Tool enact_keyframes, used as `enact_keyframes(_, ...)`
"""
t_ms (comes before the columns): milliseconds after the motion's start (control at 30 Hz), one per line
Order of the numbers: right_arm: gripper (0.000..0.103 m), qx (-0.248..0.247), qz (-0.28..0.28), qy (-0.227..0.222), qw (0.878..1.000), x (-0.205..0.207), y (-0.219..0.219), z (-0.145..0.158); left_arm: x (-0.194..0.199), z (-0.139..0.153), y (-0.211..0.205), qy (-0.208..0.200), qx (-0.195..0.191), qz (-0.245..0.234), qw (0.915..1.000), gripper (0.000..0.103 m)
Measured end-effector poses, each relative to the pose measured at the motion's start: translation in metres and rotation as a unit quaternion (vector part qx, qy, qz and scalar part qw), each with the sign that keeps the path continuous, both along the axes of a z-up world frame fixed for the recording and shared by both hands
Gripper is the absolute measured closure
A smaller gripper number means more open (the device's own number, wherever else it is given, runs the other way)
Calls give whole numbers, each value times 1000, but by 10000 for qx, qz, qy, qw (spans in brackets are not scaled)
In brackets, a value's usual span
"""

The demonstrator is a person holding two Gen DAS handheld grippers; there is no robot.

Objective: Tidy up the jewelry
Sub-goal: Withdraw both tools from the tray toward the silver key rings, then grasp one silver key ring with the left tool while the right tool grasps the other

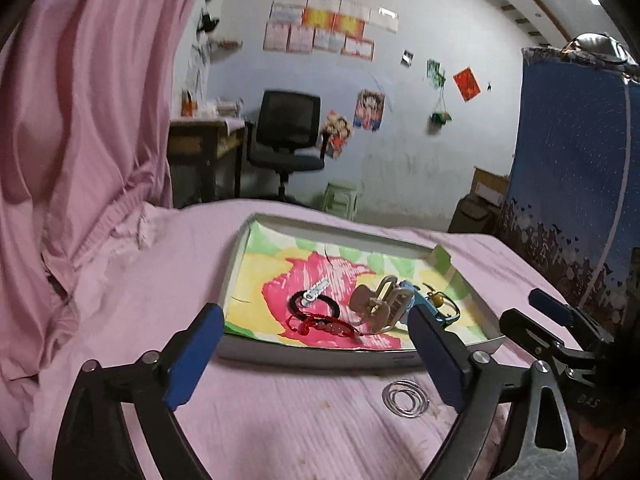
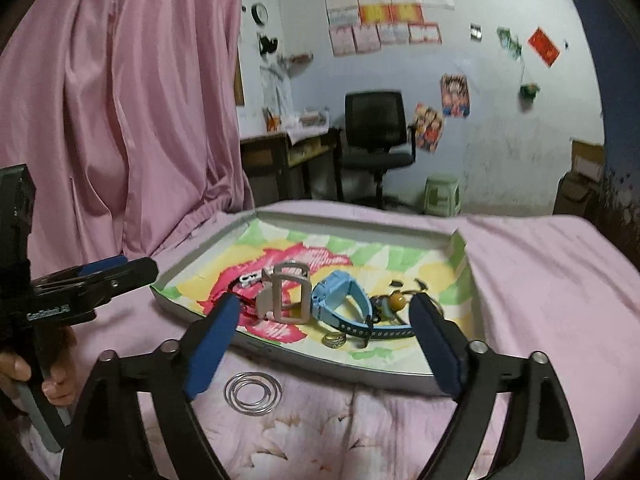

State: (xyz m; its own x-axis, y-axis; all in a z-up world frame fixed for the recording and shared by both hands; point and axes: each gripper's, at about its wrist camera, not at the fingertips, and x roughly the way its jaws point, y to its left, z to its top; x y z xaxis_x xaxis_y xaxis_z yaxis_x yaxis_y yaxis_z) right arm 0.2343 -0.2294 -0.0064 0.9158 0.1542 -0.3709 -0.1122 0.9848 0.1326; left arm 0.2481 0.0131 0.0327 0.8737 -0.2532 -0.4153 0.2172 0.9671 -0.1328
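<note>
A shallow grey tray [image 1: 360, 354] lined with flower-print paper lies on the pink bed. In it are a beige hair claw [image 1: 378, 304], a red bead bracelet [image 1: 324, 326], a black band [image 1: 334, 306] with a white clip [image 1: 314, 292], a blue watch [image 2: 344, 304], a small ring [image 2: 334, 340] and an amber-bead piece [image 2: 396, 300]. A set of silver bangles [image 1: 406, 398] rests on the sheet just in front of the tray [image 2: 340, 364]. My left gripper [image 1: 314, 314] and right gripper [image 2: 325, 306] both hover open and hold nothing, side by side before the tray.
A pink curtain [image 1: 80, 120] hangs at the left and a blue printed panel [image 1: 572, 160] stands at the right. Beyond the bed are a desk [image 1: 204, 140], a black office chair [image 1: 286, 132] and a green stool [image 2: 442, 194]. A person's hand [image 2: 16, 368] holds the left gripper's handle.
</note>
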Motion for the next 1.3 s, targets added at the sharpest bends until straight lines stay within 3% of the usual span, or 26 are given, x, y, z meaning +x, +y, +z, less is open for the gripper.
enact_keyframes(167, 4, -32, -111, -332, 9994, -23, 0, 8, -23, 2, -3, -266, 174, 78, 9995, 4)
enact_keyframes(500, 2, -111, -121, -556, 9983, -45, -5, 12, -40, 1, -8, -317, 365, -44, 9988, 4)
enact_keyframes(667, 2, -222, -106, -521, 9983, -48, -9, 11, -31, -3, -11, -40, 391, -194, 9990, 4)
enact_keyframes(1033, 3, -58, 53, 88, 9999, -22, -20, -5, 2, -27, -18, 954, 366, -554, 9932, 7)
enact_keyframes(1100, 4, -42, 128, 198, 9997, -18, -20, -10, 6, -31, -21, 1107, 368, -629, 9912, 13)
enact_keyframes(1167, 16, -36, 210, 321, 9993, -13, -19, -14, 12, -36, -21, 1305, 338, -707, 9883, 20)
enact_keyframes(1300, 30, -31, 366, 571, 9977, -4, -15, -22, 20, -44, -19, 1607, 194, -805, 9835, 29)
